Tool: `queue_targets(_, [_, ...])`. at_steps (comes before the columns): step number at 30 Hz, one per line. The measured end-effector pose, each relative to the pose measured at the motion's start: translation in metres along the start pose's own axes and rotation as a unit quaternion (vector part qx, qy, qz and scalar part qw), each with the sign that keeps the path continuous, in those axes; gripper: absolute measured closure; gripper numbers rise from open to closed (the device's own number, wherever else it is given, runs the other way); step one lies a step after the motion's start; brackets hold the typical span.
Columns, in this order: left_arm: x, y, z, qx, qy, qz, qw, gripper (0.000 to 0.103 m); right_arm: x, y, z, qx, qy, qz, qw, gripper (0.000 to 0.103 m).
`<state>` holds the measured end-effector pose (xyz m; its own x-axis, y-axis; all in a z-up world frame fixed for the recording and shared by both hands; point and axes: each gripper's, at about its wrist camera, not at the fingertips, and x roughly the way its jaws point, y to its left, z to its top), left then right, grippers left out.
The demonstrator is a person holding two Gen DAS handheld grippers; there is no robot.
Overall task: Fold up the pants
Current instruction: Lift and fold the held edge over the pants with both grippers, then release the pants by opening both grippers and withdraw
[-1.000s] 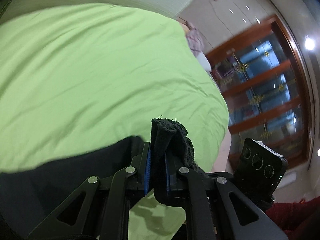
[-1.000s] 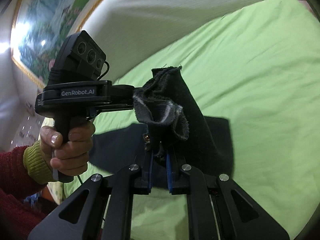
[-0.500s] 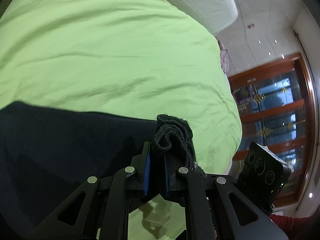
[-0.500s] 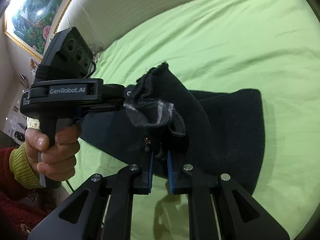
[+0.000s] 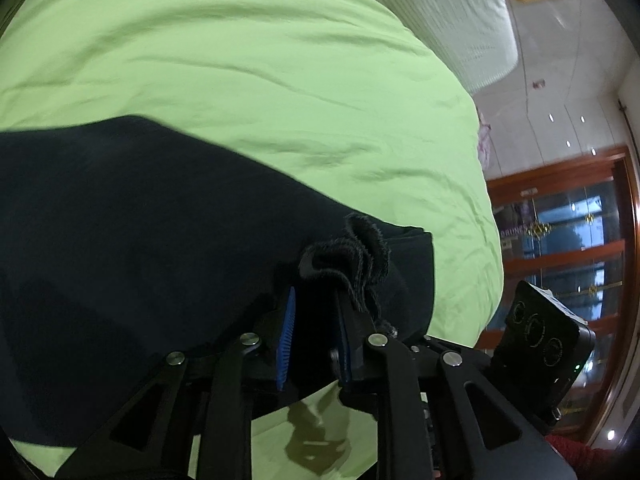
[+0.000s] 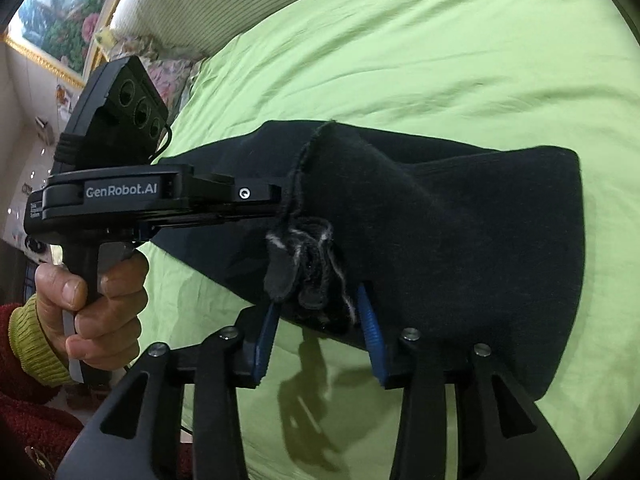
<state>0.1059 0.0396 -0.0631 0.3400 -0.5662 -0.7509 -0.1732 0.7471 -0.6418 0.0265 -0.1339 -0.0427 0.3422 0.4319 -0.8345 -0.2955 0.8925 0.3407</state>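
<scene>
Home bedroom: green-sheeted bed (image 5: 280, 80), wooden cabinet (image 5: 560, 216), framed painting (image 6: 60, 24).

pants (image 6: 460, 220) flat on bed (image 6: 440, 60)

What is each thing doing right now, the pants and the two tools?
pants: black, folded over, lying on the green sheet, bunched edge between both tools.
left tool: jaws opening, cloth edge between them, pads no longer squeezing it.
right tool: jaws opening, wide apart, bunched cloth sitting loose between the pads.
green sheet: spread out, lightly wrinkled.
</scene>
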Motion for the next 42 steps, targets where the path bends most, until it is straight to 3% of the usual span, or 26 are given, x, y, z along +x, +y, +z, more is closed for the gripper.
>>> queue_targets(8, [-0.028,0.023,-0.017,-0.047,-0.04,0.01,0.998,0.065,-0.002,0.013,0.001,-0.013,0.002,0.021,1.0,0.06])
queue_targets(17, [-0.064,0.037,-0.04,-0.064,-0.087,0.05,0.9929,0.054,-0.003,0.037,0.008,-0.055,0.004,0.034,0.998,0.06])
queue_targets(23, [-0.098,0.062,-0.055,-0.106,-0.124,0.063,0.9845,0.052,-0.001,0.044,0.017,-0.063,0.007,0.037,0.997,0.06])
queue_targets(30, [-0.142,0.104,-0.074,-0.181,-0.181,0.081,0.9632,0.048,0.014,0.064,0.028,-0.089,0.024,0.043,0.995,0.06])
queue_targets(42, [-0.188,0.174,-0.106,-0.31,-0.242,0.066,0.9168,0.041,0.049,0.112,0.066,-0.148,0.043,0.06,0.986,0.06])
